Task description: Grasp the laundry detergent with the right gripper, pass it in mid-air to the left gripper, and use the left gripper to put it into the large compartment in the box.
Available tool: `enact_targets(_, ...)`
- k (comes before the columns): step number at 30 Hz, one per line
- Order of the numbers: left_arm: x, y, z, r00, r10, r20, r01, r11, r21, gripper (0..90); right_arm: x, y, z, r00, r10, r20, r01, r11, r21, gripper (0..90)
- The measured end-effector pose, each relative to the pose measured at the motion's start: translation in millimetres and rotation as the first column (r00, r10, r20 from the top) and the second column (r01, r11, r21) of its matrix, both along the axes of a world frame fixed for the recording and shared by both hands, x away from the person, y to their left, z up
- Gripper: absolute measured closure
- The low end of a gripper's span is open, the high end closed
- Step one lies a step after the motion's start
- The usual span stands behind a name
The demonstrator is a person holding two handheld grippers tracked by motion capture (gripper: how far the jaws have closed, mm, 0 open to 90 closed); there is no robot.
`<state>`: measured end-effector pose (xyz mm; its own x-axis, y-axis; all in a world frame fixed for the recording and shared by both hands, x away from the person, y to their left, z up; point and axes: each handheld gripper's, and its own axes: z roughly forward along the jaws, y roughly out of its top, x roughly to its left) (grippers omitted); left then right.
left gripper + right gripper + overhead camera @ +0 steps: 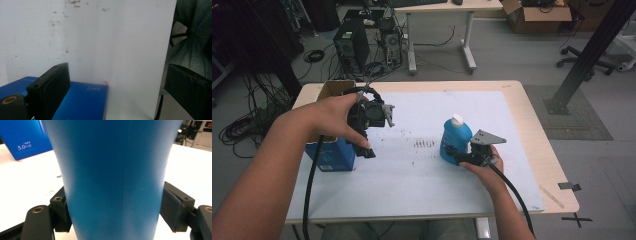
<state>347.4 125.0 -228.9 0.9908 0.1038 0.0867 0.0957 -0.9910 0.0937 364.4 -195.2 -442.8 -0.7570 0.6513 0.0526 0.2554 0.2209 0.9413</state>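
From the high view, the blue bottle (455, 140) with a white cap stands upright on the white mat (422, 170), a little toward four o'clock from the table's middle. The right gripper (451, 153) comes at it from five o'clock, its jaws reaching around the bottle's lower body. Over at nine o'clock the left gripper (368, 149) hangs in the person's left hand (329, 120), pointing downward above the near corner of a blue carton (332, 156) with open brown flaps.

In the left gripper view, the two black jaws stand spread wide with nothing between them. The blue carton (82, 100) lies below at seven o'clock, next to the left-hand jaw, and the white mat (100, 45) stretches beyond.

In the right gripper view, the blue bottle (112, 182) sits squarely between the jaws. The left-hand pad lies against its side; at the right-hand pad I cannot tell whether a sliver of gap remains. The blue carton (25, 142) shows at ten o'clock.
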Motion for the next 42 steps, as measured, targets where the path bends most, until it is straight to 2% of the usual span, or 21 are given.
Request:
enact_targets(6, -0.1, 1.4, 0.6, 1.0, 0.004, 0.001, -0.004, 1.0, -0.004, 6.8, -1.2, 0.7, -1.7, 0.9997, 0.019, 0.014, -0.02, 1.0, 0.01, 34.5)
enact_targets(8, 0.1, 1.2, 0.5, 1.0, 0.003, 0.002, -0.003, 1.0, -0.002, 6.8, -2.1, 1.3, -2.2, 0.9993, 0.03, 0.023, -0.031, 0.999, 0.013, 41.1)
enact_targets(12, 0.3, 0.1, -0.3, 1.0, 0.001, 0.001, -0.001, 1.0, -0.004, 6.8, -2.5, 1.3, -3.1, 0.9989, 0.036, 0.031, -0.037, 0.999, 0.018, 42.0)
enact_targets(22, 0.3, -3.4, -0.5, 1.0, -0.003, -0.003, 0.003, 1.0, -0.001, 6.8, -2.8, 2.1, 1.4, 0.9979, 0.053, 0.037, -0.053, 0.999, -0.005, 44.4)
enact_targets(33, -0.8, -8.4, 9.4, 1.0, 0.002, 0.004, -0.002, 1.0, -0.005, 6.9, -6.7, -0.5, 35.7, 0.9917, 0.108, 0.07, -0.109, 0.994, 0.008, 44.3)
enact_targets(42, -0.2, -10.6, 17.9, 1.0, 0.002, 0.01, -0.001, 0.9999, -0.017, 6.7, -11.0, 1.2, 66.9, 0.9741, 0.209, 0.087, -0.21, 0.978, 0.003, 44.3)
